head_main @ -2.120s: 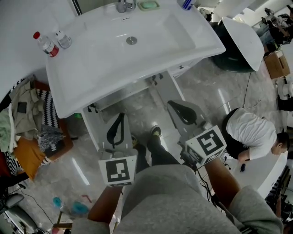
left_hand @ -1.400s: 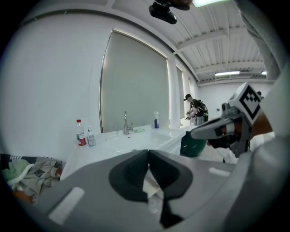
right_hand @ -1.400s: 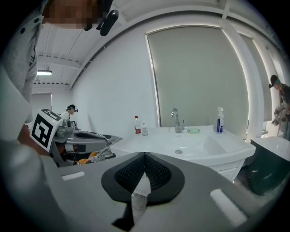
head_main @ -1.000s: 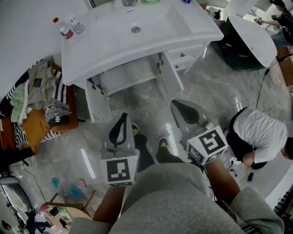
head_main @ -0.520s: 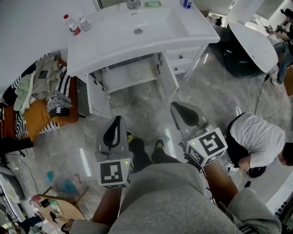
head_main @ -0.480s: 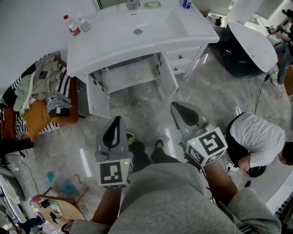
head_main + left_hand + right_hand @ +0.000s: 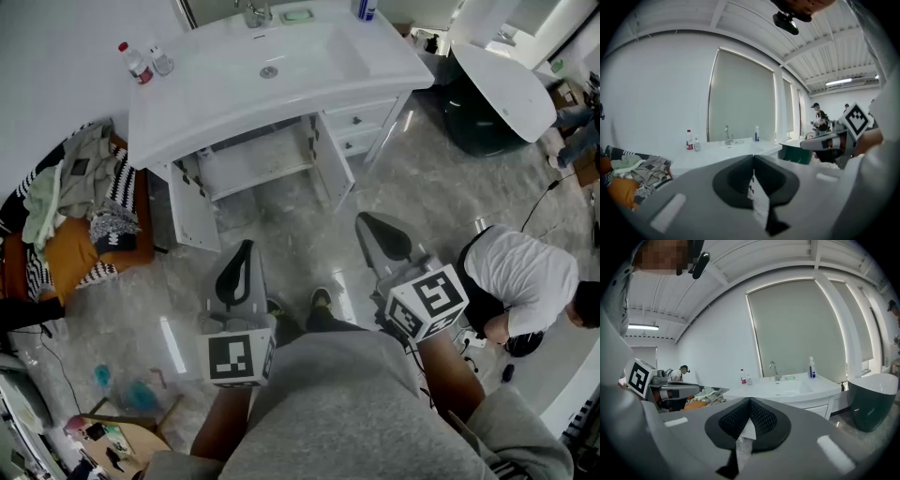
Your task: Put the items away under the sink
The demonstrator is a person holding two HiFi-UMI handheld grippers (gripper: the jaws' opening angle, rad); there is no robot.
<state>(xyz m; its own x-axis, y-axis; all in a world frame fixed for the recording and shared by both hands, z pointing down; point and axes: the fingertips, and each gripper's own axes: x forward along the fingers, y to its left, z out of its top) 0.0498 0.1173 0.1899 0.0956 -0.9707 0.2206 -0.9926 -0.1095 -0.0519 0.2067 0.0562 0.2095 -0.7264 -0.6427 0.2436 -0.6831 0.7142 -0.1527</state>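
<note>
Sink (image 7: 211,103) beyond level left gripper (image 7: 244,253), right gripper (image 7: 372,225)

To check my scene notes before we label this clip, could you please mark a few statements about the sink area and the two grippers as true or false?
1. The cabinet doors under the sink stand open. True.
2. The left gripper holds the red-capped bottle. False: its jaws are shut on nothing; that bottle stands on the sink's rim.
3. The right gripper is shut and empty. True.
4. The blue-and-white bottle lies on the floor. False: it stands upright on the sink, right of the faucet.
5. A pile of clothes lies left of the sink. True.
</note>
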